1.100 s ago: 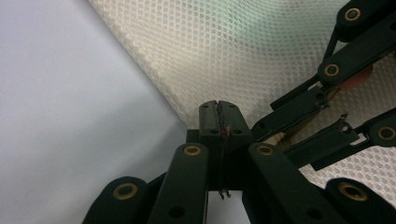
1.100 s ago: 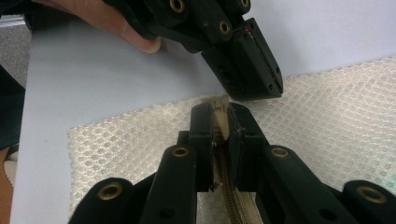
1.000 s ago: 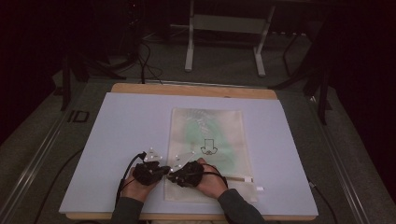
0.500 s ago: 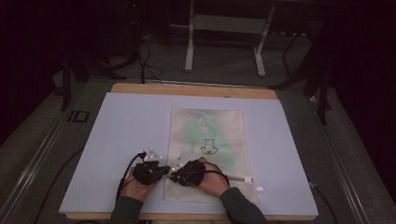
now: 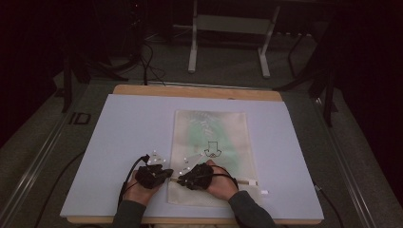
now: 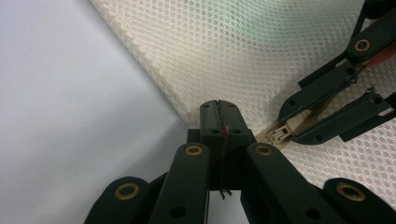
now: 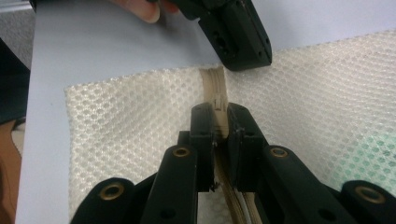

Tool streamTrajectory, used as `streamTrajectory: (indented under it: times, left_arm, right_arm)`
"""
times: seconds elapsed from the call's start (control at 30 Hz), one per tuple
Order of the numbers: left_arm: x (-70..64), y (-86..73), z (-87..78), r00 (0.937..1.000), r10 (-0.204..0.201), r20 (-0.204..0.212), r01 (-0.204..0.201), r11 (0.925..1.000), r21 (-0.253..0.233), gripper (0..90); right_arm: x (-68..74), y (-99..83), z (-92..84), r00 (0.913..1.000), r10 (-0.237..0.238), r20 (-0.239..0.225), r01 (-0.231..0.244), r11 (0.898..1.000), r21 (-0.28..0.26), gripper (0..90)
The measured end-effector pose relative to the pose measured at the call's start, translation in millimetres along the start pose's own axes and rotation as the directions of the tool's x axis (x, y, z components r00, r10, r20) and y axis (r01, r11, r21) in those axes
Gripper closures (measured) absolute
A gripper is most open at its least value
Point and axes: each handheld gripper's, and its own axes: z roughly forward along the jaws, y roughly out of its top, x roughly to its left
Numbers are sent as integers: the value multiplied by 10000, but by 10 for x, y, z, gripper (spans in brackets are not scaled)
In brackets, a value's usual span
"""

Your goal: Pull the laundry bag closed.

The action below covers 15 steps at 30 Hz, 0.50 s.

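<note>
A cream mesh zip bag (image 5: pixel 214 137) with something green inside lies flat on the lavender mat (image 5: pixel 123 137). Its beige zipper (image 5: pixel 237 181) runs along the near end. At the bag's near left edge, my left gripper (image 5: pixel 167 175) is shut on the mesh; the left gripper view has its jaws (image 6: pixel 218 122) pinched together on the mesh bag (image 6: pixel 243 56) where the zipper ends. Just to its right, my right gripper (image 5: pixel 182 180) is shut on the zipper slider (image 6: pixel 279 135). In the right gripper view, its jaws (image 7: pixel 219 122) clamp the beige zipper (image 7: pixel 215 88), with the left gripper (image 7: pixel 238 37) just beyond.
The mat covers a wooden table (image 5: pixel 199 91). A small white tab (image 5: pixel 263 192) lies on the mat near the bag's near right corner. A metal stand (image 5: pixel 228 28) and cables sit on the floor behind the table.
</note>
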Motion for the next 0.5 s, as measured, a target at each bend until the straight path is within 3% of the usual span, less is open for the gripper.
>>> streamTrajectory:
  times: [0.5]
  left_arm:
    - [0, 1, -2, 10000, 53, -14, -53, 10000, 33, 896]
  right_arm:
    - [22, -27, -74, 9986, -490, 206, 480, 9977, 481, 823]
